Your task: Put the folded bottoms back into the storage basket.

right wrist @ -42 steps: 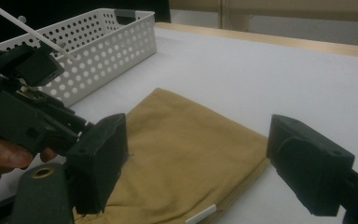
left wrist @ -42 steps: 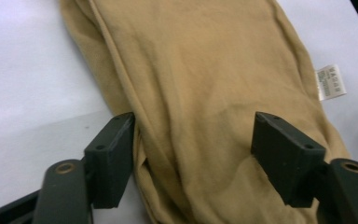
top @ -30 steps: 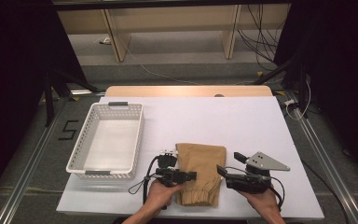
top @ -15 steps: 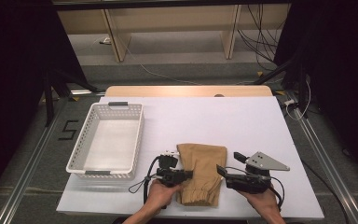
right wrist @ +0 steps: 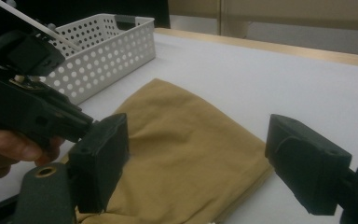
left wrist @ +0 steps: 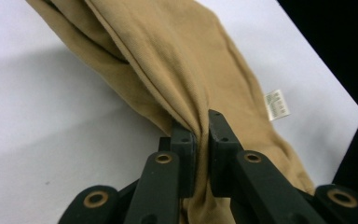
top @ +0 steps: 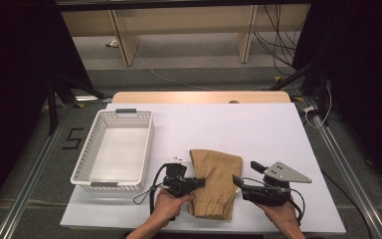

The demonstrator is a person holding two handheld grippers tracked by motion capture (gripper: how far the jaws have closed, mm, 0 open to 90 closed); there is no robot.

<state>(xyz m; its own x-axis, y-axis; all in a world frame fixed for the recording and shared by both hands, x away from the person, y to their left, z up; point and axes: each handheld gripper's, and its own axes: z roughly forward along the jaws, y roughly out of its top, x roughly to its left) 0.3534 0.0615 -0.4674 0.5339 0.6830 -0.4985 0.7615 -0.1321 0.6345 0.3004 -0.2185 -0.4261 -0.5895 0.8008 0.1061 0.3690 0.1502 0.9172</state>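
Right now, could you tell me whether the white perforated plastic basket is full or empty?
Empty: the white perforated plastic basket shows a bare white floor in the high view, with nothing lying inside.

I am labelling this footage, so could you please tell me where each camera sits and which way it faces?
High view: above the person's side, facing forward and down on the table; both hands, left gripper and right gripper show.
Left gripper view: rides the left gripper, looking along jaws shut on the cloth.
Right gripper view: rides the right gripper, jaws open, facing the basket; the left hand shows.
All three share the cloth.
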